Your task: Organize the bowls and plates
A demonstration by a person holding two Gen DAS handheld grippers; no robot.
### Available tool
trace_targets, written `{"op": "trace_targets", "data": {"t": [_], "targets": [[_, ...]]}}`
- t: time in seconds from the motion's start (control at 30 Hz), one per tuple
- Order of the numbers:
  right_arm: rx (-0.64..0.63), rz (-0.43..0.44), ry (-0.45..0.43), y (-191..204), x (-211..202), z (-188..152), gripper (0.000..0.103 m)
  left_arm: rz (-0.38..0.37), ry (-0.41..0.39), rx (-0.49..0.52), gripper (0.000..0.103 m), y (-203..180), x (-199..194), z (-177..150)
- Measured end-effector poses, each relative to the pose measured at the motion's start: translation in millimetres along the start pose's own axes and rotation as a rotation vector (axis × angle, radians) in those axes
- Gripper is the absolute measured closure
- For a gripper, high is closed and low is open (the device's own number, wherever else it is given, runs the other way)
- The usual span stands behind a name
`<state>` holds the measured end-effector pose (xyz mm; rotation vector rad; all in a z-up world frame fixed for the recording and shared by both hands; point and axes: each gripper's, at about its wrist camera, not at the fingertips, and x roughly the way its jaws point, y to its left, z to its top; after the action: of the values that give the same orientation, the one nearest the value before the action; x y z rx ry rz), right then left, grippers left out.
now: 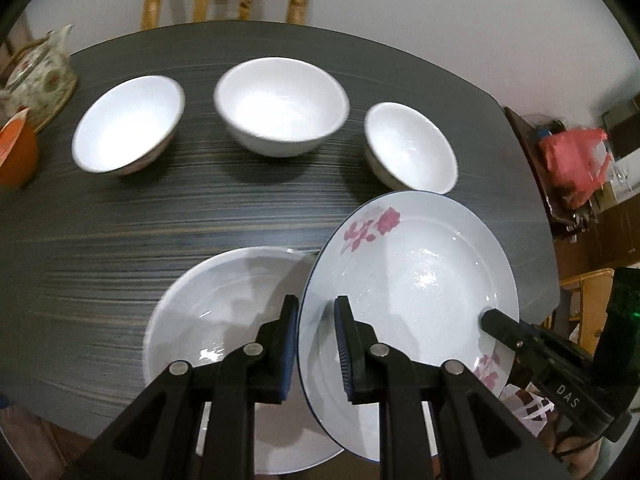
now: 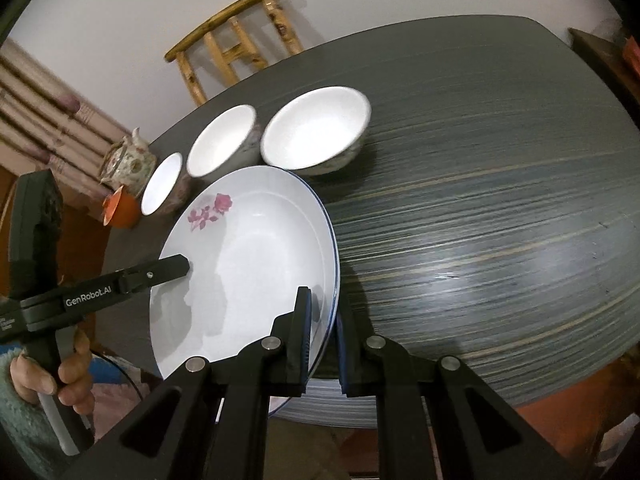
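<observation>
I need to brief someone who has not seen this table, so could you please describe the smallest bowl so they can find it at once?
On the dark striped table, three white bowls stand in a row across the far side. The smallest bowl is at the right end of that row in the left wrist view, just beyond the rim of the flowered plate. It is narrower than the other two.

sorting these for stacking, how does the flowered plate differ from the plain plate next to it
The flowered plate carries pink blossoms and a thin blue rim; the plain plate shows no pattern. The flowered plate is tilted, gripped by the left gripper and right gripper; the plain plate lies flat on the table. Both are white, round and shallow.
</observation>
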<state>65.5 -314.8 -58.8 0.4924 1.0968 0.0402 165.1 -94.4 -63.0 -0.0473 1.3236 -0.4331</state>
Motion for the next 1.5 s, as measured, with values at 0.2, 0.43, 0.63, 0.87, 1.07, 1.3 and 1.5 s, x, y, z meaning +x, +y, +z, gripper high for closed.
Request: {"op": "trace_targets", "data": {"t": [0.2,0.43,0.63,0.87,1.07,1.3,1.5], "targets": [[-0.05,0.026,0.029,33.3,15.3,-5.6,0.091,0.021,-0.014,-0.052,0.085,31.6,-13.6,-14.9],[-0.082,0.047,0.063,60.5,31.7,-15.6,0.091,0.04,-0.011,-0.096,0.085,62.5,-21.1,-31.3],[-0.098,0.044,0.096,71.4,43.4,-23.5,0.091,0.047,-0.001,-0.12,0.085,78.5,-19.1,-42.3],[-0.119,0.026,0.118,77.8,50.5,-27.1,0.091,0.054,0.019,-0.13,0.085,85.8,-9.3,-53.8],[-0.115,0.007,0.134,78.8,61.4,-30.5,0.091,0.058,0.021,-0.126,0.085,85.3,-6.7,-56.4],[-0.112,-0.003,0.137,76.9,67.7,-29.6,0.09,0.071,0.016,-0.114,0.085,79.9,-2.4,-55.2],[-0.135,-0.027,0.128,82.0,71.0,-28.6,0.088,0.082,0.014,-0.106,0.085,75.6,3.2,-54.5]]}}
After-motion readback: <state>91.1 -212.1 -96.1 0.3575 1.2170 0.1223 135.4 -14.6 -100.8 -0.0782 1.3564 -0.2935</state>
